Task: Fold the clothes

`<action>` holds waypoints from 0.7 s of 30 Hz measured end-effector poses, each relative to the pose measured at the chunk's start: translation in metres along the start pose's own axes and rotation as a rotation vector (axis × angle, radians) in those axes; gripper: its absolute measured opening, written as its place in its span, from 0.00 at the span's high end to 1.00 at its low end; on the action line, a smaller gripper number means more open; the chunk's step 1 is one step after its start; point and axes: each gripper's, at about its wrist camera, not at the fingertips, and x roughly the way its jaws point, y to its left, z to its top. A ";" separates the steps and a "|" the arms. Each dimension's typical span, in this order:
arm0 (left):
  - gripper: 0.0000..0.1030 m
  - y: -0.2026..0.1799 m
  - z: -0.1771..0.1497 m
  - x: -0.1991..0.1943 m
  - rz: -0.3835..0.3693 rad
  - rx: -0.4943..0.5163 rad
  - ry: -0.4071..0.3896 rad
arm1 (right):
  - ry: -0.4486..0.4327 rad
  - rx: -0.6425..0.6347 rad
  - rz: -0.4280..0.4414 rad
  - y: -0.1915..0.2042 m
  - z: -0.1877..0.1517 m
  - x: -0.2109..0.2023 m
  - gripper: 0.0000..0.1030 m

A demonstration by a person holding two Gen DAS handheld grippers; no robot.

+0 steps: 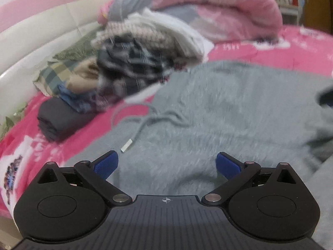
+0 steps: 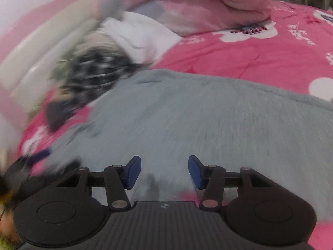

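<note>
A fuzzy grey hooded garment (image 1: 218,112) lies spread on the pink flowered bedspread (image 1: 270,48); its drawstring with a white tip (image 1: 127,145) trails toward the left. My left gripper (image 1: 166,164) hovers over the garment's near part with its blue pads wide apart and nothing between them. In the right wrist view the same grey garment (image 2: 197,114) fills the middle. My right gripper (image 2: 164,171) is above it, its blue pads apart and holding nothing. At the lower left of that view the left gripper (image 2: 39,156) shows as a dark blur.
A heap of mixed clothes (image 1: 133,66) lies at the back left, with a folded dark garment (image 1: 58,120) in front of it. A rolled pink and grey quilt (image 1: 208,4) lies along the back. A white padded headboard (image 1: 31,41) borders the left.
</note>
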 end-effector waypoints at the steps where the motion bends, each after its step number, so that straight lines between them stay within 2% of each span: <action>1: 0.01 0.003 -0.005 0.003 -0.013 -0.015 0.010 | 0.010 0.011 -0.038 -0.002 0.002 0.018 0.48; 2: 0.01 0.007 -0.010 0.005 -0.027 -0.030 0.021 | 0.021 0.022 -0.076 -0.004 0.004 0.036 0.48; 6: 0.00 0.024 -0.022 0.003 -0.079 -0.098 0.012 | 0.044 -0.062 -0.147 0.009 -0.013 0.062 0.46; 7: 0.00 0.028 -0.024 0.001 -0.086 -0.114 0.012 | 0.074 -0.082 -0.081 0.016 -0.018 0.055 0.46; 10: 0.01 0.043 -0.031 -0.017 -0.113 -0.180 0.010 | 0.103 -0.007 0.158 0.021 -0.036 0.021 0.48; 13: 0.01 0.061 -0.045 -0.046 -0.169 -0.274 0.002 | 0.000 0.030 0.186 0.017 -0.055 -0.033 0.47; 15: 0.01 0.070 -0.054 -0.064 -0.197 -0.315 0.001 | -0.043 0.081 0.256 0.007 -0.068 -0.069 0.47; 17: 0.00 0.076 -0.065 -0.080 -0.215 -0.347 0.010 | -0.073 0.128 0.312 -0.006 -0.087 -0.102 0.46; 21: 0.01 0.078 -0.085 -0.098 -0.239 -0.386 0.042 | -0.066 0.125 0.312 -0.022 -0.124 -0.146 0.46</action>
